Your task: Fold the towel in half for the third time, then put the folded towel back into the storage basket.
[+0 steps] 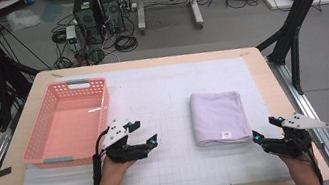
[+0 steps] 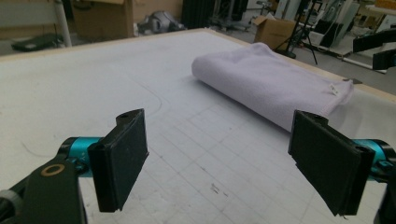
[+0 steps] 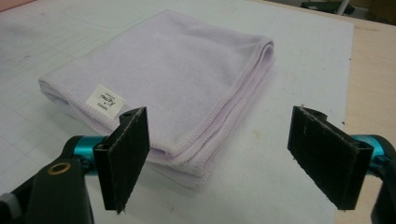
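A folded lilac towel point(image 1: 219, 116) with a small white label lies on the white grid mat point(image 1: 175, 136), right of centre. My right gripper point(image 1: 265, 127) hovers just off the towel's near right corner, jaws wide and empty; in the right gripper view the towel point(image 3: 173, 79) lies just beyond the pads. My left gripper point(image 1: 142, 132) stands open over the mat between the pink basket point(image 1: 63, 122) and the towel, nothing between its pads. From the left gripper view the towel point(image 2: 266, 79) lies farther off to the right.
The pink plastic basket sits empty at the mat's left side. The wooden table edge point(image 1: 300, 100) runs close to my right hand. Beyond the table, computers, cables and boxes lie on the floor.
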